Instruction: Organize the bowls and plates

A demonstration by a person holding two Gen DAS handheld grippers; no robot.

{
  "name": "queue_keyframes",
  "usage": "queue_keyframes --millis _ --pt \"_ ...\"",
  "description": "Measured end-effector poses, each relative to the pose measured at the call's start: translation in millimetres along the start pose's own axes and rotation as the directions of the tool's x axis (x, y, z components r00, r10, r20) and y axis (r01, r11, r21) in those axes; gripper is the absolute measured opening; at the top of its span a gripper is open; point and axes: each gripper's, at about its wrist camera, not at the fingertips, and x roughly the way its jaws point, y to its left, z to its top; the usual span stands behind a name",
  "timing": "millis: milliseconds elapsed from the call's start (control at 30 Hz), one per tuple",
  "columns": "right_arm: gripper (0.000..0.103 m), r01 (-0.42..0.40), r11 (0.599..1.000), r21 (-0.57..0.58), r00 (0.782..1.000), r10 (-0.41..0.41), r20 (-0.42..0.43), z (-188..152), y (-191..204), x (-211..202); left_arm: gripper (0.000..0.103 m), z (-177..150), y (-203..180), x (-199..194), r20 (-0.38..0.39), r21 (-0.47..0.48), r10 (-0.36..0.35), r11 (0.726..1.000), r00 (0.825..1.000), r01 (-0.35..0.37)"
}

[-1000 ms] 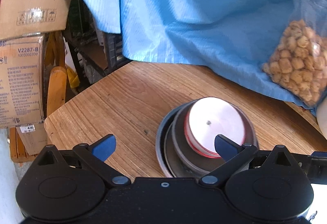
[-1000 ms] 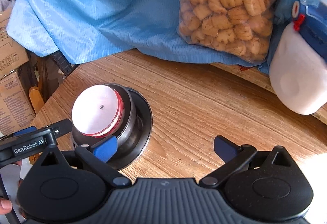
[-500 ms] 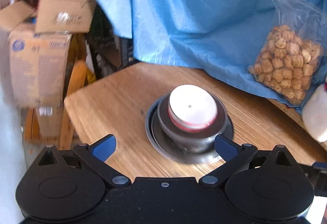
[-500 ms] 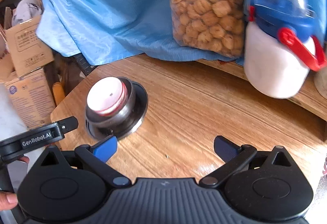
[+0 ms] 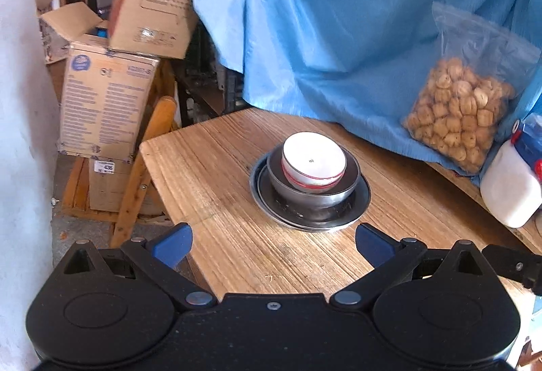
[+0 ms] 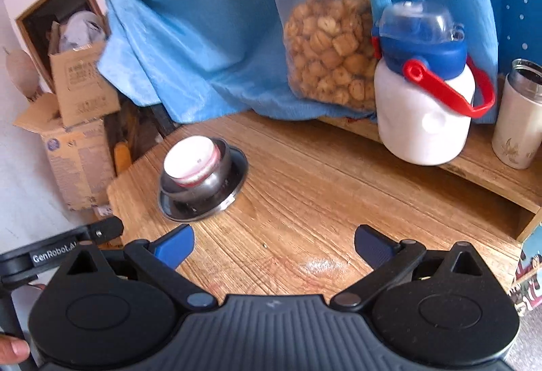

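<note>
In the left wrist view the left hand-held gripper [image 5: 273, 244] hangs with its jaws spread wide and empty over the wooden surface [image 5: 210, 167]. At 12 o'clock from it stands the stack: a white bowl with a red band [image 5: 314, 161] nested in a steel bowl [image 5: 313, 189] on a steel plate [image 5: 355, 206]. The stack sits near the surface's 9 o'clock corner, so a careless nudge could push it toward that edge, and the white bowl seems to ride high in the steel one and could tip. In the right wrist view the right hand-held gripper [image 6: 273, 244] is likewise wide open and holds nothing, with the stack at 11 o'clock. At 1 o'clock stands a white jug with a blue lid [image 6: 423, 106], just beside a bag of biscuits [image 6: 332, 56]; a wide swing that way could topple it.
</note>
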Motion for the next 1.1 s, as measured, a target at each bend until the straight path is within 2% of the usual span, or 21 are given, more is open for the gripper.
queue_keyframes --millis 200,367,600,800,933,1100 --pt "0.103 -0.02 0.999 -0.05 1.0 0.02 0.002 -8 2 -11 0.102 -21 -5 -27 0.059 -0.011 0.02 1.0 0.998 -0.02" --pt "0.103 -0.039 0.996 -0.076 0.999 0.038 -0.014 -22 5 -20 0.102 -35 -5 -43 0.059 -0.01 0.031 0.999 0.998 -0.03" --pt "0.103 -0.069 0.994 -0.085 0.998 0.069 -0.005 -38 9 -39 0.102 -43 8 -62 0.061 -0.092 0.064 0.994 0.996 -0.058" --pt "0.103 -0.054 0.994 -0.097 0.998 0.055 0.002 -52 12 -50 0.102 -48 12 -64 0.042 -0.109 0.042 0.993 0.998 -0.037" --pt "0.103 -0.042 0.995 -0.096 0.999 0.043 0.006 -58 17 -53 0.102 -50 14 -64 0.043 -0.088 0.012 0.996 0.999 -0.008" --pt "0.103 0.025 0.995 -0.099 1.0 -0.023 0.018 -59 27 -56 0.102 -51 20 -58 0.036 -0.078 -0.05 0.996 0.998 0.053"
